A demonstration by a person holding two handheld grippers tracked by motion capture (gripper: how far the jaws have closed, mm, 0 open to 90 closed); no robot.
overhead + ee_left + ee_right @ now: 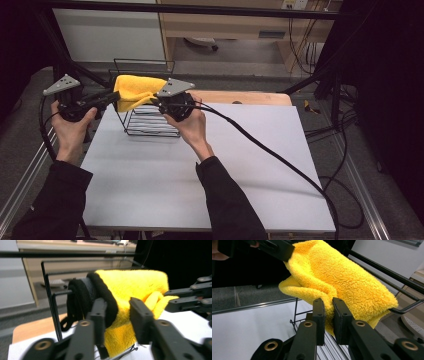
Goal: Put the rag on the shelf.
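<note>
The white table [200, 175] takes up most of the high view; its far left corner is covered by the rack, and a strip of bare wood shows beyond its far edge. On that corner stands a black wire rack [147, 122], its base rods lying on the white surface and its rear frame rising behind. In the left gripper view one upright of the rack [53, 312] crosses the left part of the picture, and the rack's foot is cut off by the jaws in front.

A yellow cloth [135, 90] is draped over the top rail of the rack, hanging down on the near side; how far it falls behind the rail cannot be made out. In the left gripper view a dark, black-edged fold [100, 293] sits against the cloth's left side, and whether it belongs to the cloth or is a separate thing cannot be told.

The right gripper [329, 322] pinches a lower fold of the yellow cloth [342, 280], jaws pressed close with fabric bunched between them. The left gripper [117, 320] comes at the cloth [132, 287] from the other side with yellow pile between its jaws; the blur hides whether the pads actually press it. In the high view the left gripper [107, 97] meets the cloth's left edge, and the person's sleeves run off the bottom.
</note>
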